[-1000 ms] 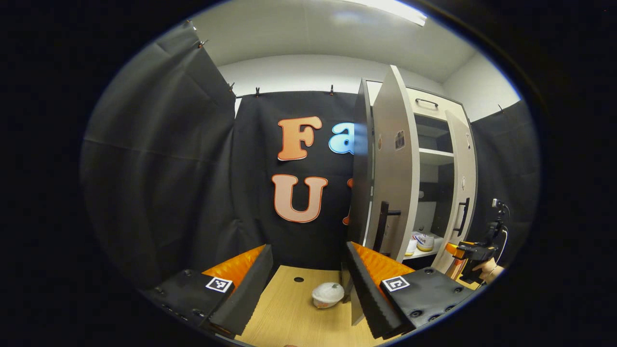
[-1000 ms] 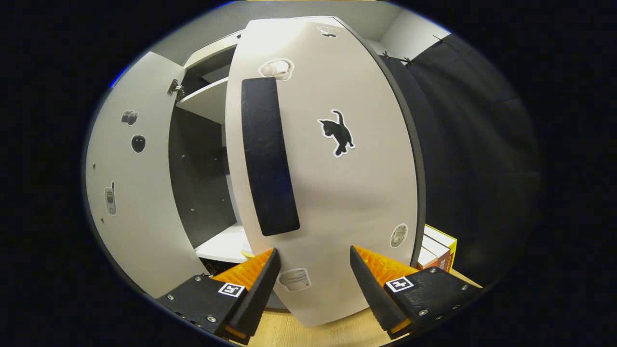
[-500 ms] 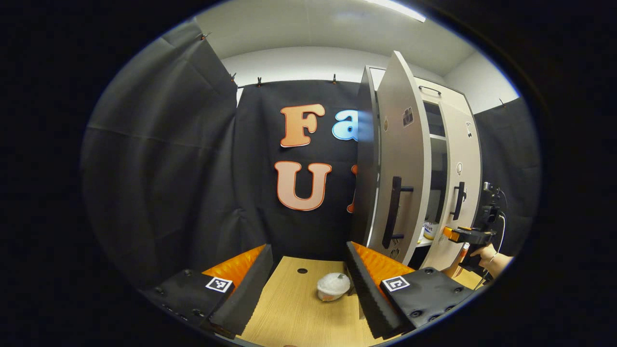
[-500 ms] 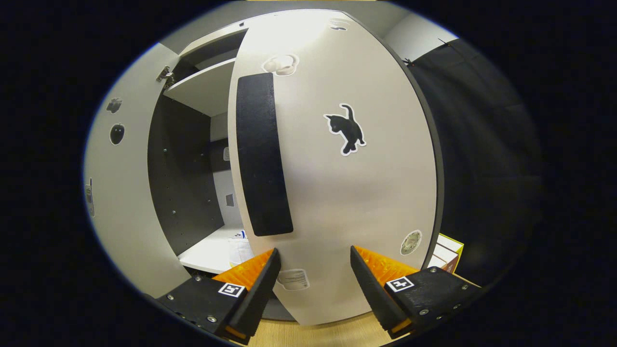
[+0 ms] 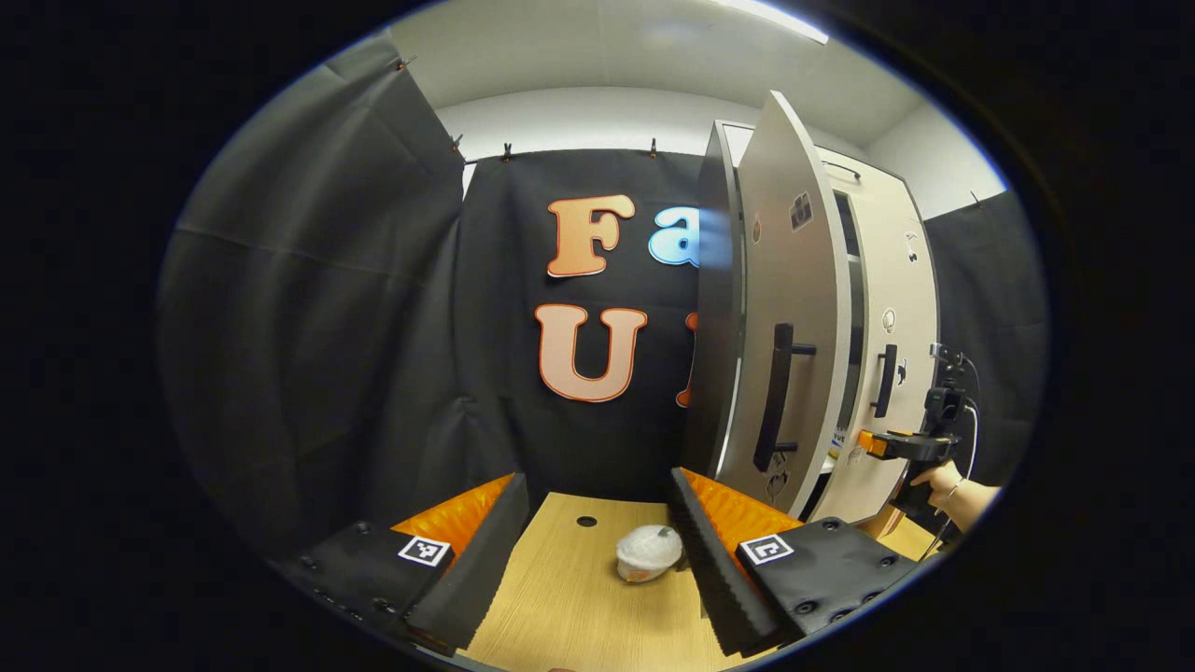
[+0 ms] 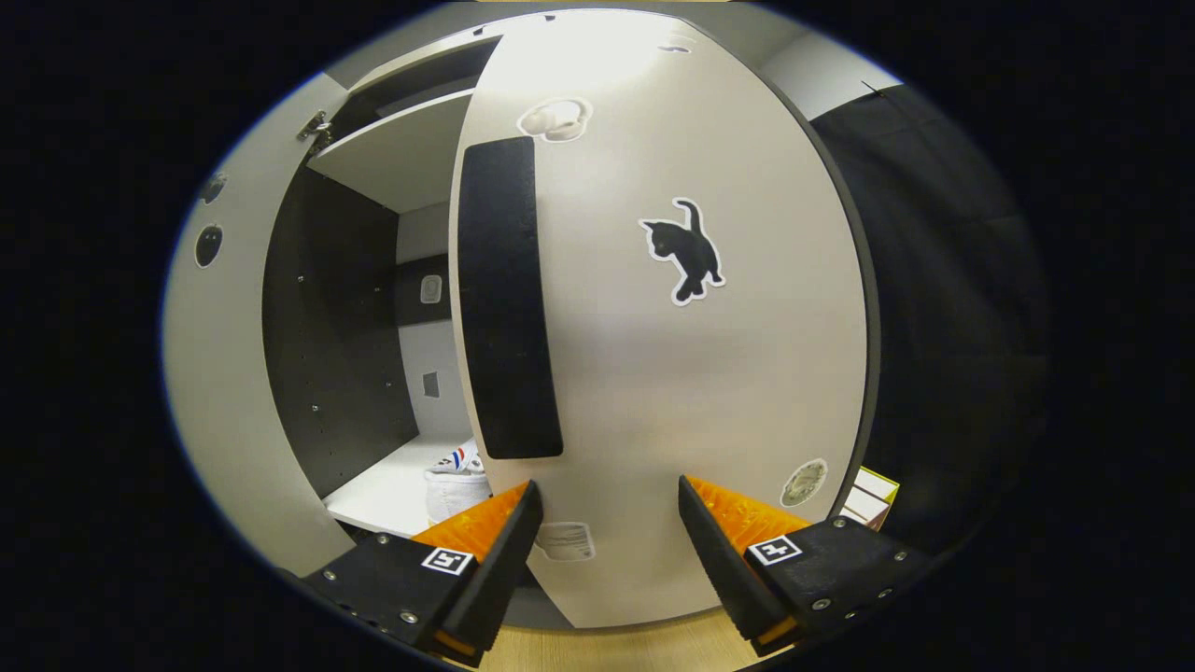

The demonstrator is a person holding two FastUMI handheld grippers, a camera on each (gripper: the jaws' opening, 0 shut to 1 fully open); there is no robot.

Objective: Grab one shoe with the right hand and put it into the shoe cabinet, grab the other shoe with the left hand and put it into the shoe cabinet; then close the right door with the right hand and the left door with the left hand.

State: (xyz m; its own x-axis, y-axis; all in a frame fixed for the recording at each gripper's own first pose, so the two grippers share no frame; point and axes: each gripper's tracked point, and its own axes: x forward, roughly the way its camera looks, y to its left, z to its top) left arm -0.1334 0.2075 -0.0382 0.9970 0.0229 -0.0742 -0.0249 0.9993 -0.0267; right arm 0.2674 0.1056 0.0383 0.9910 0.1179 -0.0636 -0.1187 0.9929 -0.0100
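The shoe cabinet's right door [image 6: 672, 373], white with a black handle [image 6: 504, 299] and a cat sticker, stands partly open right in front of my right gripper [image 6: 607, 541]. That gripper is open, its fingertips close to the door's lower face. Left of the door, a white shoe [image 6: 457, 476] rests on the white shelf [image 6: 373, 490] inside. In the left gripper view, my left gripper [image 5: 597, 551] is open over the wooden table, with the left door [image 5: 789, 280] edge-on to its right. Beyond it are the right door [image 5: 896, 308] and the right gripper [image 5: 896, 445] held by a hand [image 5: 952, 485].
A small white lidded cup [image 5: 649, 551] sits on the table [image 5: 560, 607] between my left fingers, near a cable hole [image 5: 586, 521]. Stacked boxes [image 6: 868, 499] lie to the right of the cabinet. The left door's inner face [image 6: 224, 392] bounds the opening on the left.
The right door has swung toward the cabinet with the right gripper following it. The gap between the two doors has narrowed in the left gripper view. Both grippers stay open.
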